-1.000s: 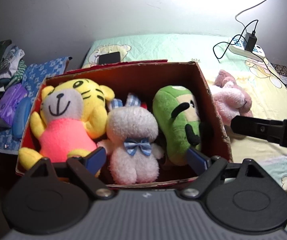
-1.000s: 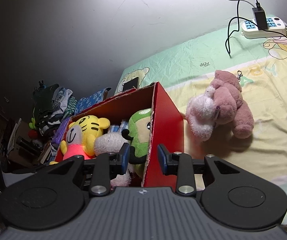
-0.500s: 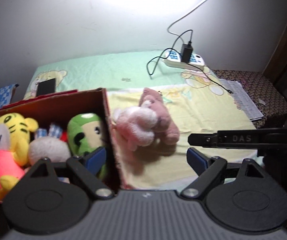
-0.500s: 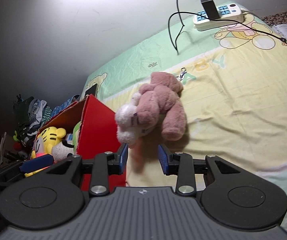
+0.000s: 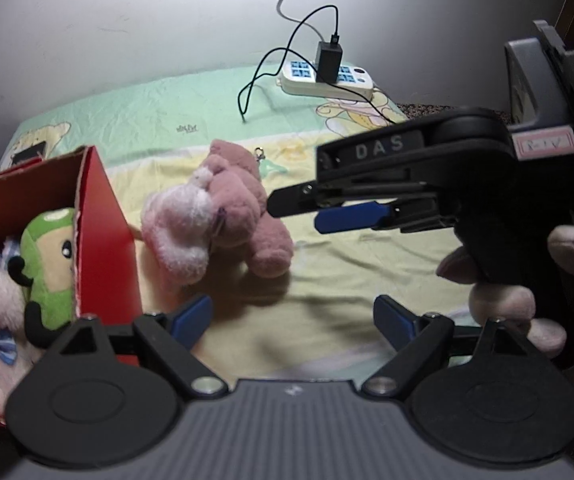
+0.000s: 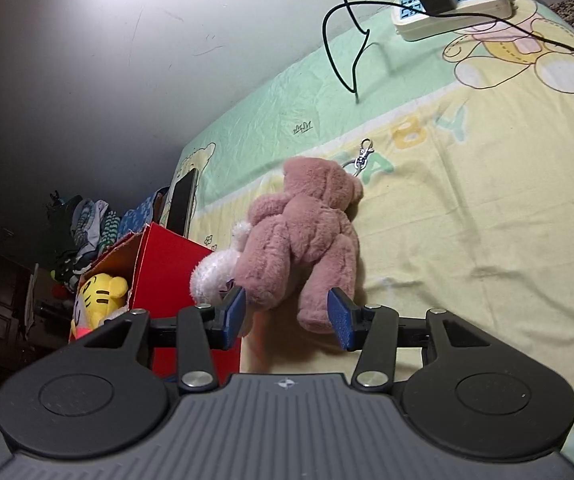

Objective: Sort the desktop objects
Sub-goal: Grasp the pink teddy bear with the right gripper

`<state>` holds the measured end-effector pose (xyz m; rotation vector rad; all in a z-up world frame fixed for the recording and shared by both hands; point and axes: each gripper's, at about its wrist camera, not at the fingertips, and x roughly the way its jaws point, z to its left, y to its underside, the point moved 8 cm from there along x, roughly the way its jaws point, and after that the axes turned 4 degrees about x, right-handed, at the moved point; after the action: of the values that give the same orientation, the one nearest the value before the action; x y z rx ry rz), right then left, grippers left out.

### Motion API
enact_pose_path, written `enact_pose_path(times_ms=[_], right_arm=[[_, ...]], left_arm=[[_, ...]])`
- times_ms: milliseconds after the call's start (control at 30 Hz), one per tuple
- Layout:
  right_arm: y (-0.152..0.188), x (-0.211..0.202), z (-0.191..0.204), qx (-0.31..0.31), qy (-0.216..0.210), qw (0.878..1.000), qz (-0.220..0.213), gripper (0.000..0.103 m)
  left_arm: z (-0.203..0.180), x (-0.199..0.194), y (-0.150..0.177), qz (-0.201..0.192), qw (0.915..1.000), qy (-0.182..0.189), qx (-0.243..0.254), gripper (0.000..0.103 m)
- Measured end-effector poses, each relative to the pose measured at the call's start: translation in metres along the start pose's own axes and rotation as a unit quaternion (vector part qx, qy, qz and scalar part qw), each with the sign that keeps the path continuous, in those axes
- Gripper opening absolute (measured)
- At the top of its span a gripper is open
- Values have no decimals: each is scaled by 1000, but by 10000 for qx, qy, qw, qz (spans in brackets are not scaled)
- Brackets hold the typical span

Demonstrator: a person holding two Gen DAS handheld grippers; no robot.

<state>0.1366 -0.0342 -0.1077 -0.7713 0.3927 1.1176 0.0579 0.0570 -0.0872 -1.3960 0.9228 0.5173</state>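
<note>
Pink plush: the pink plush toy lies on the sheet just ahead of your right gripper, one leg reaching down between the blue pads. A second ago it sat well off to that gripper's right, with the box straight ahead.
Right gripper: your jaws are opening, about half spread now; the pads bracket the toy's lower end but do not press on it, so you hold nothing.
Left gripper: your left gripper stands wide and empty; the toy is ahead and slightly left of it. A second ago it faced into the box.
Red box: the red cardboard box, with the tiger, rabbit and green plush inside, is now off to the left of both grippers.
Meaning: both hands have swung from the box to the last loose toy; I judge a right-hand pick is next.
</note>
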Motion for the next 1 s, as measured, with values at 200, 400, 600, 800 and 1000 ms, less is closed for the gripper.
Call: enact_pose_path(times_ms=[200,400,600,800,1000], right_arm=[[-13,42,2,251,-316,9979,505,57],[-10,60,0,523,-742,9920,875,33],[-9,19,-19,407,-848,9930,717,31],[-6,-44,-74,965,-906,9903,431,30],[1,-88,-143,2375,-1015,9660,-68,30]], left_arm=[[18,15,-4,21,9992,-206,-353,87],[21,19,-3,64,9982,-279,-526,88],[9,18,-1,76,9986,-88,-509,88],[-13,27,3,196,9985,290,-428,88],[-49,51,1,370,9965,699,-262,88]])
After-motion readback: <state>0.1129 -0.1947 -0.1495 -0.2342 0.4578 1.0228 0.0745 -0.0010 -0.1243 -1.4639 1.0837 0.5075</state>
